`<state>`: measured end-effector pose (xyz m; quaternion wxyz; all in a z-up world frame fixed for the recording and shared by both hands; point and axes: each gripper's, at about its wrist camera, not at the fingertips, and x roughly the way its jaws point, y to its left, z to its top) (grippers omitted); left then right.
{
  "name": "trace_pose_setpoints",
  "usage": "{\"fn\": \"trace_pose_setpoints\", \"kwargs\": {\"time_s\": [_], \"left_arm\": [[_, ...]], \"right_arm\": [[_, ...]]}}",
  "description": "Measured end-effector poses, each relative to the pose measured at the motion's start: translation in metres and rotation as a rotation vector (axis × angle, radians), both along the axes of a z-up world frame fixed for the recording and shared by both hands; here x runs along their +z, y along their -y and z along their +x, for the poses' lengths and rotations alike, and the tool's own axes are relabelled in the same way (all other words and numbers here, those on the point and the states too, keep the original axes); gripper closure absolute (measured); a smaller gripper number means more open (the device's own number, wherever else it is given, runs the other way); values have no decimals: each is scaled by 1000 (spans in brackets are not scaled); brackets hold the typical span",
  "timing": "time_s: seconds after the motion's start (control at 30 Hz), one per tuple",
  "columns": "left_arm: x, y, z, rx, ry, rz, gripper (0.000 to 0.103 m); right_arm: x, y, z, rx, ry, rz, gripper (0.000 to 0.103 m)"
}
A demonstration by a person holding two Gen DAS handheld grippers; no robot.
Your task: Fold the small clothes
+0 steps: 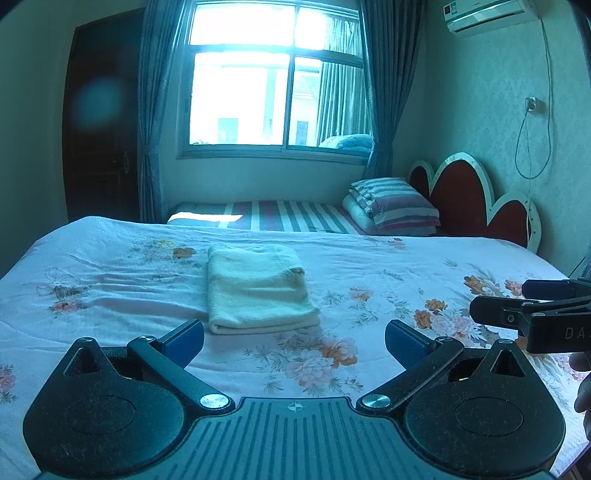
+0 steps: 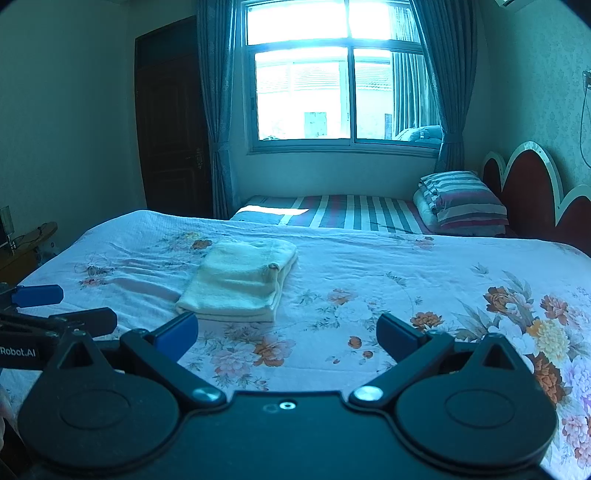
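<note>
The left tongs (image 1: 294, 341) are spread wide with nothing between their blue pads (image 1: 184, 341), and the right tongs (image 2: 287, 338) are spread just as wide and likewise empty. Both hang above the near part of the bed (image 1: 369, 266), pointing toward the window (image 1: 275, 79), with the floral bedspread showing through the gap in each.

The pale cream garment (image 1: 255, 290) lies on the bedspread just beyond the left tongs and a little to their left of centre; in the right wrist view it sits ahead and to the left (image 2: 240, 282). It is already a compact rectangle of several stacked layers, edges fairly square, with a small brownish patch near its far right corner that may be a label or a trim, though the view is too soft to say. Lying flat and untouched by either tool, it looks like a finished fold left to rest, which would explain why both tongs are clear of it and unloaded.

Each tool appears at the edge of the other's view: the right one at the right edge of the left view, the left one at the left edge of the right view, so they are held side by side.

Readable writing is scant: the letters "DA" on the right tool's body, cut off by the frame, and "Robot.AI" on the left tool's body. The sticker on the air conditioner (image 1: 484, 14) is too small to read.
</note>
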<state>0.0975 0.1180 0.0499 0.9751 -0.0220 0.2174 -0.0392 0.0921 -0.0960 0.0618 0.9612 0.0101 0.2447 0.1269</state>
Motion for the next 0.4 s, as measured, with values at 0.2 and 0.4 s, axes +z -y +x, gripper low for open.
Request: {"fn": "trace_pose_setpoints", "kwargs": {"time_s": [0.2, 0.4], "left_arm": [[-1, -2, -1, 3, 14, -7, 0], [1, -6, -4, 29, 37, 3, 0]], "right_arm": [[0, -1, 3, 6, -1, 1, 1], [0, -3, 4, 17, 0, 1, 1]]}}
